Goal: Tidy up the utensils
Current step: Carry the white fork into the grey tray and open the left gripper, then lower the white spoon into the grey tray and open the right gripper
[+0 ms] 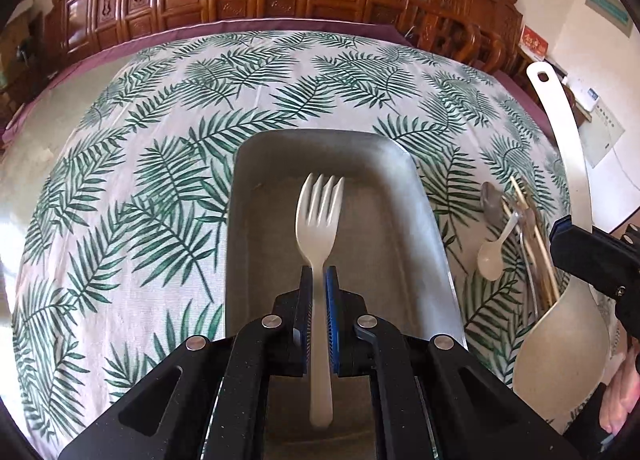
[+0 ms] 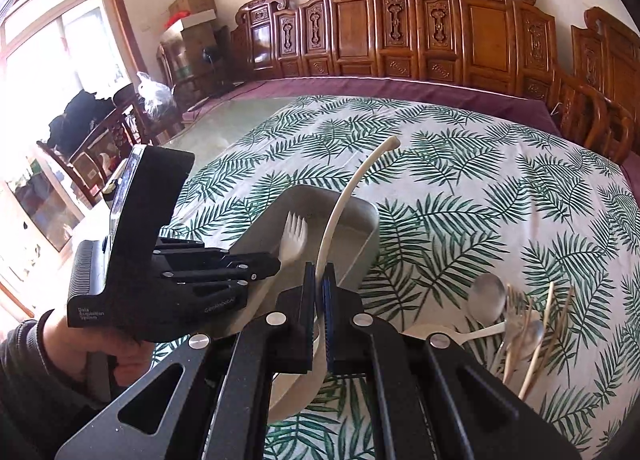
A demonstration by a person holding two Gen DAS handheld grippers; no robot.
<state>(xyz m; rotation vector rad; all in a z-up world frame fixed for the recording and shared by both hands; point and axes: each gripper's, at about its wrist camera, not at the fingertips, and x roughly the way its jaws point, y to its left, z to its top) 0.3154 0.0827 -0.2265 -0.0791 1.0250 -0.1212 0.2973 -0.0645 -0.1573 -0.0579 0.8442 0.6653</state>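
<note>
My left gripper (image 1: 319, 274) is clenched on the neck of a white plastic fork (image 1: 319, 216); the handle runs back between my blue pads and the tines point straight ahead, out past the jaw tips. Directly below and ahead of those jaws sits the grey rectangular tray (image 1: 276, 144), its bare floor under the fork.

My right gripper (image 2: 319, 274) is clamped on the thin handle of a large cream rice paddle (image 2: 352, 188). The handle arcs up and forward from the jaws, while the broad blade hangs back beneath them. In the right wrist view the tray lies just ahead and a little left of these jaws, and my left gripper with its fork reaches over it from the left, held by a hand (image 2: 100, 344) in a dark sleeve.

To the right of both pairs of jaws, on the leaf-print tablecloth (image 1: 160, 188), lies the loose pile of utensils (image 2: 516, 320): a metal spoon, a small white spoon, chopsticks and others I cannot tell apart.

Far ahead, beyond the table edge, stand carved wooden chairs (image 2: 440, 28).
</note>
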